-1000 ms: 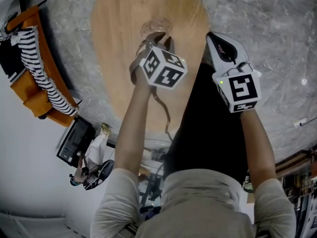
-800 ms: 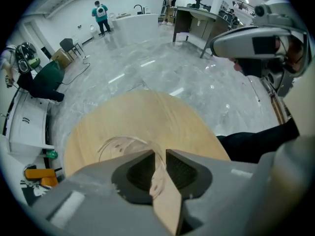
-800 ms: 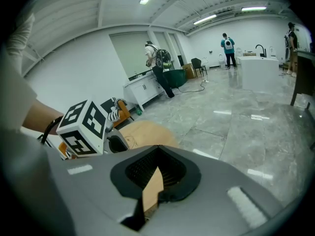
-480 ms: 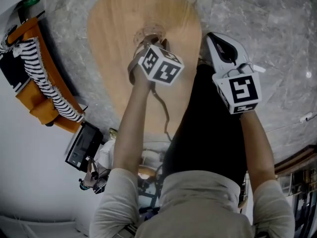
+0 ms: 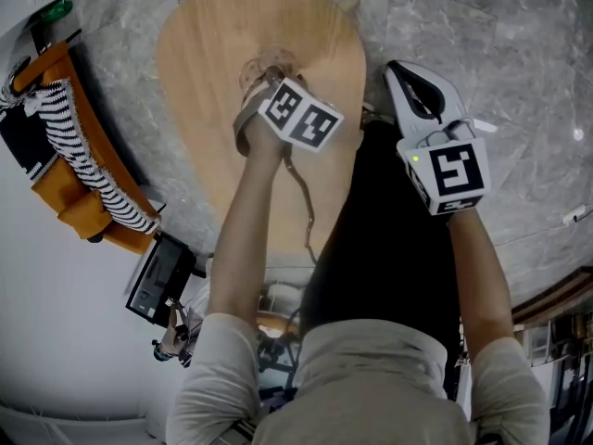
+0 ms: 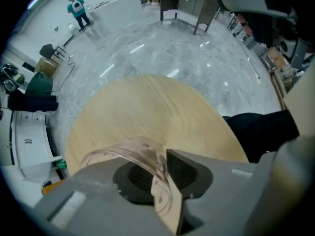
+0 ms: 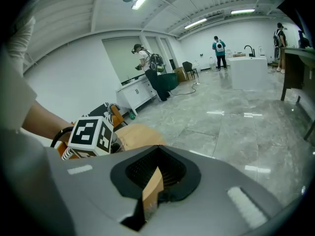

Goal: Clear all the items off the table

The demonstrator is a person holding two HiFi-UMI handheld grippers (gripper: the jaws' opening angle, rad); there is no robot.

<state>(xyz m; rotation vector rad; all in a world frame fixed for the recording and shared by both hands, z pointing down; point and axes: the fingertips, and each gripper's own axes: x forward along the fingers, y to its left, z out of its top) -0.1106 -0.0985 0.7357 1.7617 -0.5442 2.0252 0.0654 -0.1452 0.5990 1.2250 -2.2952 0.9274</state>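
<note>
Cup (image 6: 129,150) of clear, thin plastic is pinched by its rim in the left gripper (image 6: 160,173), whose jaws clench on the wall, one inside and one outside. From the head view the cup (image 5: 269,66) and left gripper (image 5: 276,82) are over the middle of the round wooden counter (image 5: 208,44); whether the cup's base touches the wood cannot be told. The right gripper (image 7: 155,178) has its jaws pressed together, with only a tan sliver at the seam. It (image 5: 412,86) hangs just off the counter's right edge, above the grey marble floor (image 5: 500,35).
</note>
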